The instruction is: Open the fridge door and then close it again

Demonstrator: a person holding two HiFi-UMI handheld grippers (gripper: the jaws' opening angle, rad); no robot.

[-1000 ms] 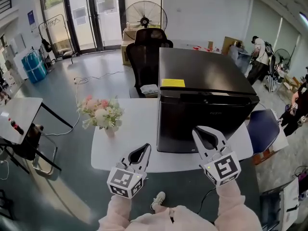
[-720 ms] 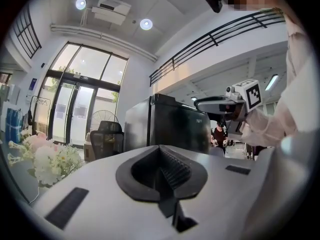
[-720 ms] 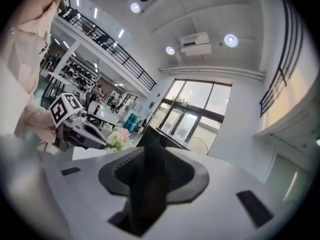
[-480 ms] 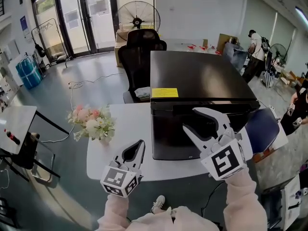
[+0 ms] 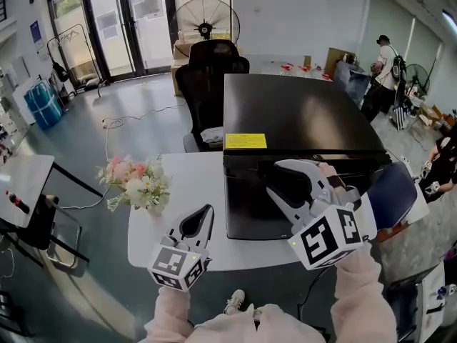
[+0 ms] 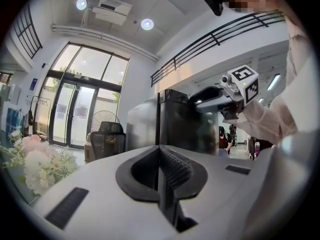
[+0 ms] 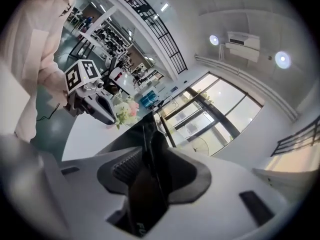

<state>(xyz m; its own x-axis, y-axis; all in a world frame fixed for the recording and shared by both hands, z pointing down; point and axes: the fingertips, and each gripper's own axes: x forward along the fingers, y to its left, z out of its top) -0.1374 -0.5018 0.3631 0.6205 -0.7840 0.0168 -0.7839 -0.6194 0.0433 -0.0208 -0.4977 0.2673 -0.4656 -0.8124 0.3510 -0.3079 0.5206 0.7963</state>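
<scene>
A black, box-shaped compact fridge (image 5: 300,113) stands upright on the right part of a white table (image 5: 178,191), reaching past the table's far edge. Its flat top is glossy and bears a rectangular yellow label (image 5: 245,141) near the front left corner. The dark fridge door (image 5: 250,206) faces the person, with a long recessed strip across its upper edge. It looks shut, its face flush under the top. From the side, the fridge's wall shows greyer than the door.
</scene>
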